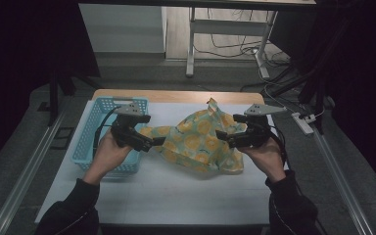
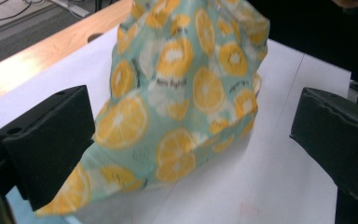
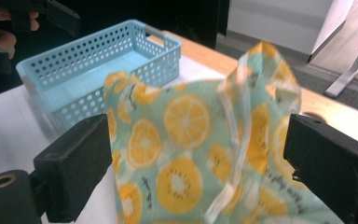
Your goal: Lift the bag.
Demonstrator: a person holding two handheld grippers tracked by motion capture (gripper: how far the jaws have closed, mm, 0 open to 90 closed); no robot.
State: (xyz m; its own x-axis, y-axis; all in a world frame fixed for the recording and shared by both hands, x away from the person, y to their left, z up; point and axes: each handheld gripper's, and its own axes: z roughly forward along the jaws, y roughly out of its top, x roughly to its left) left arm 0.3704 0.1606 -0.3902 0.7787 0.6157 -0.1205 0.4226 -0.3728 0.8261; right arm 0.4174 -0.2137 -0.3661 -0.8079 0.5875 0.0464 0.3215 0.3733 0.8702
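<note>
One blue basket (image 1: 108, 134) sits at the table's (image 1: 176, 186) left edge, holding nothing (its floor looks bare). One orange-print cloth (image 1: 200, 139) lies heaped mid-table, just right of the basket. Two grippers flank it: left gripper (image 1: 157, 142) and right gripper (image 1: 220, 136), both gaping wide, cloth between their jaws but unpinched.

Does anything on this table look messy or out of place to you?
Only the crumpled mint-green cloth printed with orange slices: it lies in an uneven heap, one corner poking up, its left end reaching the light blue perforated plastic basket. Nothing looks spilled or broken.
</note>
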